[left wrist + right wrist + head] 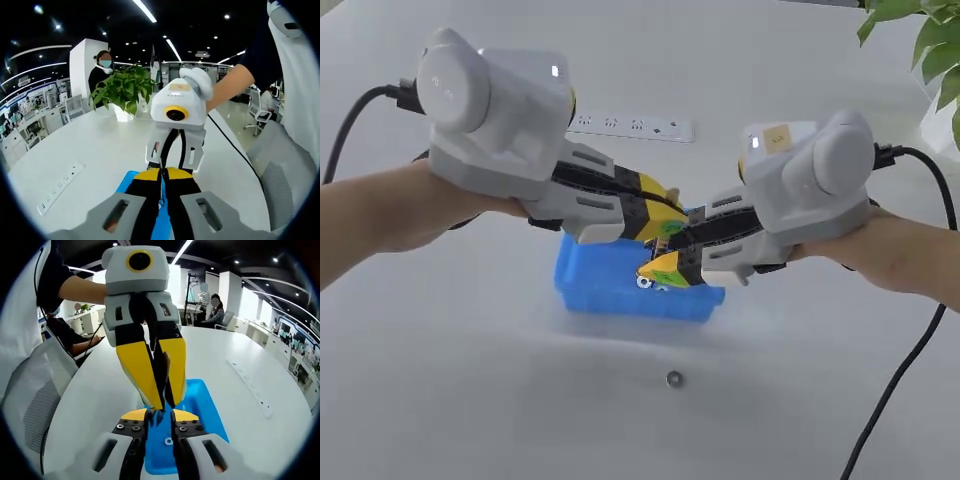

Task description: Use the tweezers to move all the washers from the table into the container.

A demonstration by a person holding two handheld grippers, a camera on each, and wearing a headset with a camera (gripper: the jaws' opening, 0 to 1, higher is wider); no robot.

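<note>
A blue container point(620, 300) sits mid-table, and both grippers meet over it. My left gripper point(665, 225) comes in from the left with its yellow jaws nearly closed on the thin dark tweezers point(162, 372). From the right, my right gripper point(660, 268) closes its tips around the tweezers' lower end, just above the container point(202, 395). A small washer point(169, 441) lies inside the container, below the tips. One washer point(673, 378) lies on the table in front of the container. In the left gripper view my left gripper point(162, 174) points at the right gripper point(174, 161).
A white power strip point(630, 125) lies behind the container. A potted plant point(920, 40) stands at the far right corner. Black cables point(900, 360) trail from both grippers across the white table point(470, 400). People sit at desks in the background.
</note>
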